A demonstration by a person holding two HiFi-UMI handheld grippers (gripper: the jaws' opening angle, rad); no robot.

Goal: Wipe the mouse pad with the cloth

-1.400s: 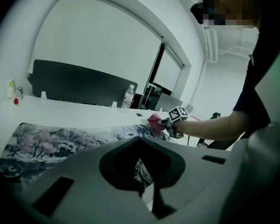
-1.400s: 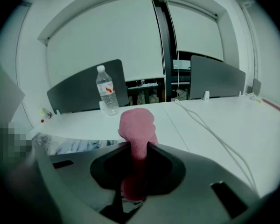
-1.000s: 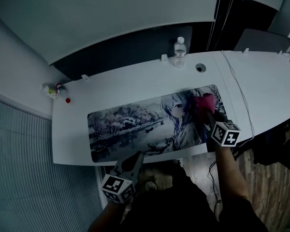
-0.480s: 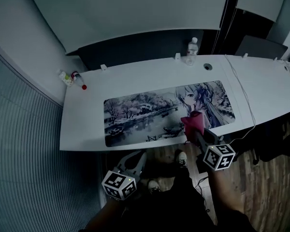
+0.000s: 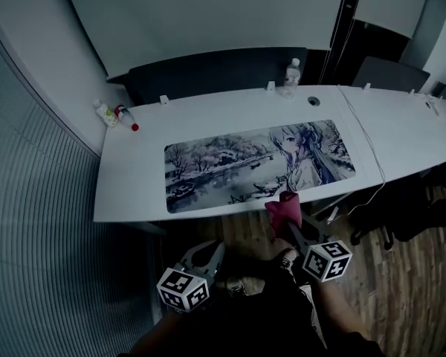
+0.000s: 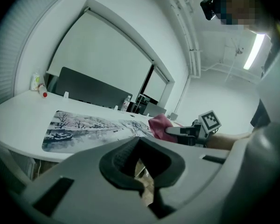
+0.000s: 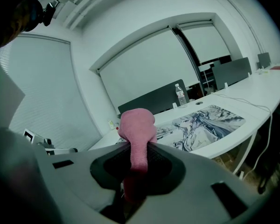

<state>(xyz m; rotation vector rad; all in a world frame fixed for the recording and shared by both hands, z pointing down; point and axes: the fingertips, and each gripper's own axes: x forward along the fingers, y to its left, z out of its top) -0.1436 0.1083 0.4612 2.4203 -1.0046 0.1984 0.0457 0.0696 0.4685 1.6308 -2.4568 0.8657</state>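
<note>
The long mouse pad (image 5: 260,162) with a grey anime print lies flat on the white desk (image 5: 134,188). My right gripper (image 5: 288,225) is shut on a pink cloth (image 5: 282,207), held just off the desk's front edge, below the pad's right half and apart from it. In the right gripper view the cloth (image 7: 137,125) stands up bunched from between the jaws, with the pad (image 7: 205,122) beyond. My left gripper (image 5: 210,250) hangs low in front of the desk, shut with nothing in it. In the left gripper view the pad (image 6: 84,125) and the cloth (image 6: 159,126) show ahead.
A water bottle (image 5: 291,78) stands at the desk's far edge beside a round cable hole (image 5: 313,101). Small bottles (image 5: 113,114) sit at the far left corner. A white cable (image 5: 368,151) runs across the desk's right part. Dark chairs (image 5: 386,73) stand behind.
My right gripper drew the cloth back from the pad's right end, across it and off the front edge. The desk now lies farther from me. The left gripper stayed low.
</note>
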